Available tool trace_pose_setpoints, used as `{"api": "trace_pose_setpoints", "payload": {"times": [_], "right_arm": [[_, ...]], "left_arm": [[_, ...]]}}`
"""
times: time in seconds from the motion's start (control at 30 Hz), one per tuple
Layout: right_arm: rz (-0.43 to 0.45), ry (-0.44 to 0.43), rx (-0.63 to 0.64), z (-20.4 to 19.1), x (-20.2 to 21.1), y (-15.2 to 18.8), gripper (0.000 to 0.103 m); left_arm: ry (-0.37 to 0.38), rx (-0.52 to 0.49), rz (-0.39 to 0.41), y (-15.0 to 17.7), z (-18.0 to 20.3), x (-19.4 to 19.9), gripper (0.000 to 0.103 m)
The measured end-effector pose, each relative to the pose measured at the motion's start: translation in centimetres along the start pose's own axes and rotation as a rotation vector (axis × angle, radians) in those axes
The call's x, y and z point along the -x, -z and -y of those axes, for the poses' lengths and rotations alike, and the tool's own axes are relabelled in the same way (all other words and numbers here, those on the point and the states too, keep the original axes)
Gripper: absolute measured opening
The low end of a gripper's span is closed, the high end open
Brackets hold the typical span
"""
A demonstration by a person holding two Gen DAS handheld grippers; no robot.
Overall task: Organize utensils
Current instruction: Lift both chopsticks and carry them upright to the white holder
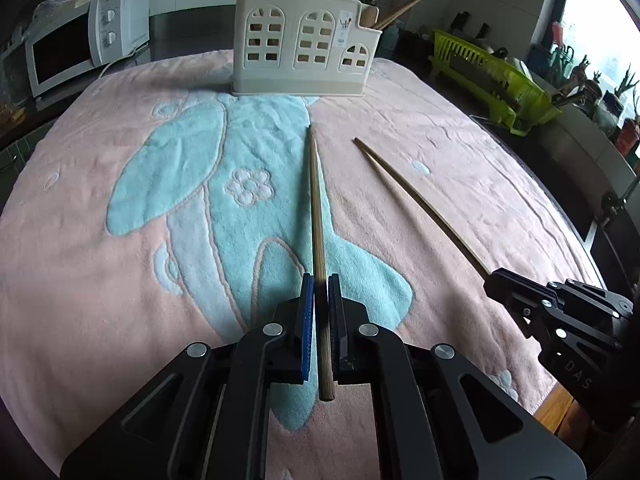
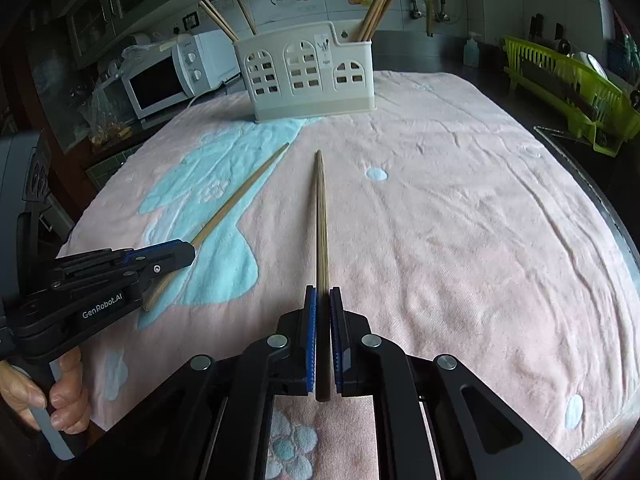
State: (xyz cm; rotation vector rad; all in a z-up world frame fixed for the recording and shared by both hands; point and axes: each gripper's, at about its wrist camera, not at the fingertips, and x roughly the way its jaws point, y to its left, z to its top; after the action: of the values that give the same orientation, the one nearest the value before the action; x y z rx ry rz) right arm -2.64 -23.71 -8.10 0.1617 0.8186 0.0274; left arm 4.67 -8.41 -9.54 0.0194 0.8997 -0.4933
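Note:
My left gripper (image 1: 320, 280) is shut on a wooden chopstick (image 1: 316, 200) that points forward toward the cream utensil holder (image 1: 304, 52) at the far side of the towel. My right gripper (image 2: 322, 291) is shut on a second wooden chopstick (image 2: 321, 216), also pointing at the holder (image 2: 308, 76). Each gripper shows in the other's view: the right one (image 1: 490, 276) with its chopstick (image 1: 416, 200), the left one (image 2: 188, 250) with its chopstick (image 2: 240, 192). Several chopsticks (image 2: 380, 4) stand in the holder's compartments.
A pink and blue towel (image 1: 460, 160) covers the table. A white microwave (image 1: 80, 44) stands at the back left. A green dish rack (image 1: 500, 84) stands at the right. The table's right edge drops off near the rack.

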Motion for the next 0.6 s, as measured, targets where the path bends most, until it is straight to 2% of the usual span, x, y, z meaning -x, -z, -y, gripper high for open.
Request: {"api": "trace_pose_setpoints", "payload": {"times": [0.3,0.5,0.53,0.6], "right_arm": [[0.167,-0.003,0.049,-0.2,4.5,-3.5,0.007],[0.228,-0.053,0.051,-0.1,5.2,-7.0,0.007],[0.235,-0.058,0.052,0.0,5.2,-7.6,0.006],[0.25,-0.057,0.051,0.1,5.2,-8.6,0.006]], "left_arm": [[0.021,0.012,0.181,-2.4,-0.7,4.4,0.005],[0.051,0.029,0.281,-4.9,-0.9,5.9,0.005],[0.057,0.026,0.289,-5.3,-0.8,6.0,0.001],[0.043,0.008,0.302,-6.1,-0.7,6.2,0.0]]}}
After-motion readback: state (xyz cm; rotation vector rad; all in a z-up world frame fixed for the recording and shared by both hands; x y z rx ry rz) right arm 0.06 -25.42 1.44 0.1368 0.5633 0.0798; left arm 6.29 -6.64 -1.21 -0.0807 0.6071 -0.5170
